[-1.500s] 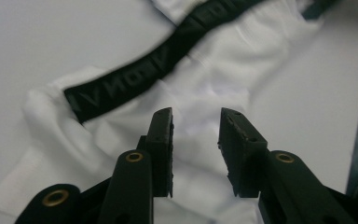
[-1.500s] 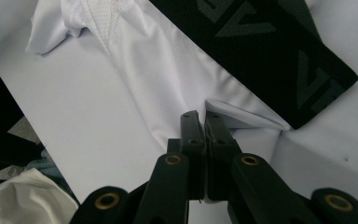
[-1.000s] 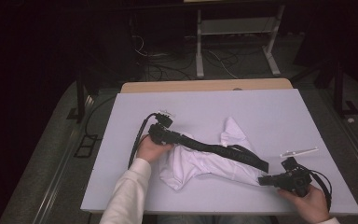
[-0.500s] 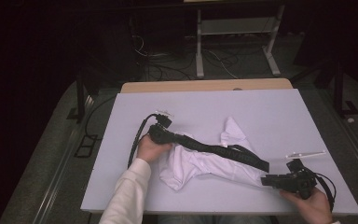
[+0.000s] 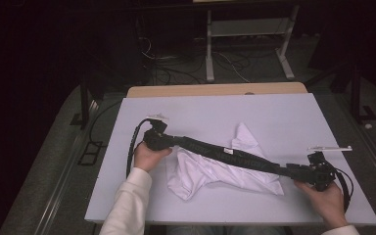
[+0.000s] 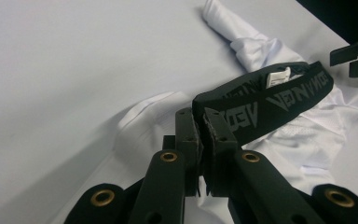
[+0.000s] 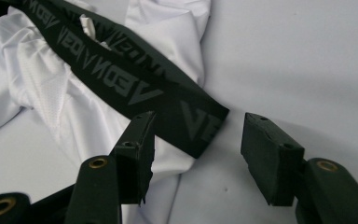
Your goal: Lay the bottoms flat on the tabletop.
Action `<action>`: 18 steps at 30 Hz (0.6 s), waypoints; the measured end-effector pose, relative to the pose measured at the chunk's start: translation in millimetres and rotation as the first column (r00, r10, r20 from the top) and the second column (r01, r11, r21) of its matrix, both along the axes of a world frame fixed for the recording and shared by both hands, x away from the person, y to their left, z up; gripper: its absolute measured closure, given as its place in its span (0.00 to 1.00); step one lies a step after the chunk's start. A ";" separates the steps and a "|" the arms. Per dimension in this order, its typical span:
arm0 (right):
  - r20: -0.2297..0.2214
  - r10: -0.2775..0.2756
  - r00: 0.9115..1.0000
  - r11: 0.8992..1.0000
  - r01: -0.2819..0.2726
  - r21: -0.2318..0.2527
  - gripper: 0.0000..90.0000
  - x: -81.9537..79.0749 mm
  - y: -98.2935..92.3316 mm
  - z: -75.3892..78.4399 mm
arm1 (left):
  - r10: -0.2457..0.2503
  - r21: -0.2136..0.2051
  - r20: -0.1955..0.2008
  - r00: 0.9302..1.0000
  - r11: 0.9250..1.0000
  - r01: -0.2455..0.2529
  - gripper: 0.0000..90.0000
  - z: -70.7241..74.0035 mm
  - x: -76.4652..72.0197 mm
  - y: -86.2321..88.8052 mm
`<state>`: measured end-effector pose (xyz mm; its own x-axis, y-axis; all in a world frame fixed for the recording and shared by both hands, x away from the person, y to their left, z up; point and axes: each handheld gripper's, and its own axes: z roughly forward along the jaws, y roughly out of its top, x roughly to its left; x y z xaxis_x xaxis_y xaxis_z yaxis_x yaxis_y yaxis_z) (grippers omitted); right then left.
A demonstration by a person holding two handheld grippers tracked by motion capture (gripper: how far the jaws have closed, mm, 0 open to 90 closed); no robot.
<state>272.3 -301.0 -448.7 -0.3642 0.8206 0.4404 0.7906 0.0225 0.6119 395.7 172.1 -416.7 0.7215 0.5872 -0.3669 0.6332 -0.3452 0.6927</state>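
- Now, the bench (image 5: 215,105) is the largest thing here. It has a pale cover, and my white garment (image 5: 210,174) lies on it at the near side, between my two hands. I think it is put flat there so that I can stretch it and order it.
- The garment looks like white shorts or underwear. It is wrinkled, with one corner pointing away from me, so it is not yet smooth.
- The black waistband (image 5: 225,152) runs across the garment from my left hand to my right hand. It looks rather tight and straight, probably because I pull it from both ends to open the cloth. It has grey letters, and a small white label (image 6: 278,77) sits on its inner side.
- My left gripper (image 6: 202,128) is closed on the left end of the waistband. In the left gripper view the band comes out directly from between the pads. I judge that this end works as the fixed point.
- My right gripper (image 7: 196,145) has just been opening, and its jaws now stand about half wide. In the right gripper view the end of the waistband lies between them, nearer to the left pad, but the pads do not press on it. So this end seems to be free on the bench.
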 end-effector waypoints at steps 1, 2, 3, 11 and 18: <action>0.002 -0.004 1.000 1.000 0.004 0.003 0.49 1.1 -0.7 -0.3 | 0.012 -0.005 -0.002 1.000 1.000 -0.012 0.94 -1.8 -0.1 3.2; 0.002 -0.004 1.000 1.000 0.004 0.003 0.49 1.1 -0.7 -0.3 | 0.012 -0.005 -0.002 1.000 1.000 -0.012 0.94 -1.8 -0.1 3.2; 0.002 -0.004 1.000 1.000 0.004 0.010 0.49 2.3 -1.6 -0.7 | 0.015 -0.008 -0.010 1.000 1.000 -0.015 0.94 -3.3 0.0 5.2; -0.037 -0.003 0.999 0.998 0.005 0.061 0.56 16.1 -0.7 -7.1 | 0.026 -0.001 -0.037 0.999 1.000 -0.026 0.94 -13.2 1.4 6.2; -0.121 0.038 0.992 0.995 -0.027 0.093 0.79 26.6 7.9 -17.6 | 0.030 0.002 -0.041 0.999 1.000 -0.030 0.94 -14.5 2.0 6.8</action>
<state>298.9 -293.1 -466.3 -0.3284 0.7638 0.5557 0.8596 -0.0022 0.5110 397.7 179.0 -431.2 0.6880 0.6091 -0.3946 0.6710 -0.3267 0.6656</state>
